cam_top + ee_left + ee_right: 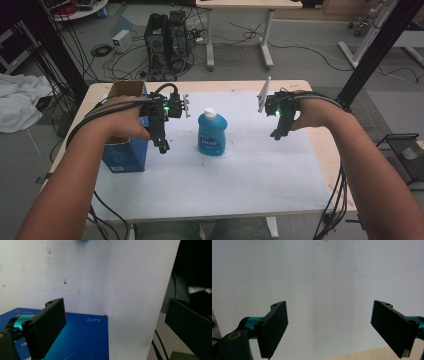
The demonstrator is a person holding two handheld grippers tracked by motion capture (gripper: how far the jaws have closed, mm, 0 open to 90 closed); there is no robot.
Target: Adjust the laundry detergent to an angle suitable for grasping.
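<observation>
A blue bottle with a white cap [212,133] stands upright on the white sheet near the middle of the table. An open blue cardboard box [124,145] stands at the left; its blue side [82,340] lies under my left jaws. My left gripper [163,146] hangs beside the box, left of the bottle, open with nothing in it; in its own view the gripper [117,325] has its jaws wide apart. My right gripper [276,134] hovers to the right of the bottle, open and holding nothing, over bare white sheet [329,322].
The white sheet [240,175] covers most of the wooden table [330,155]. Beyond the far edge stand a computer tower [167,37], loose cables and desk legs on the floor. A black frame post [375,50] rises at the right. White cloth [20,100] lies at the left.
</observation>
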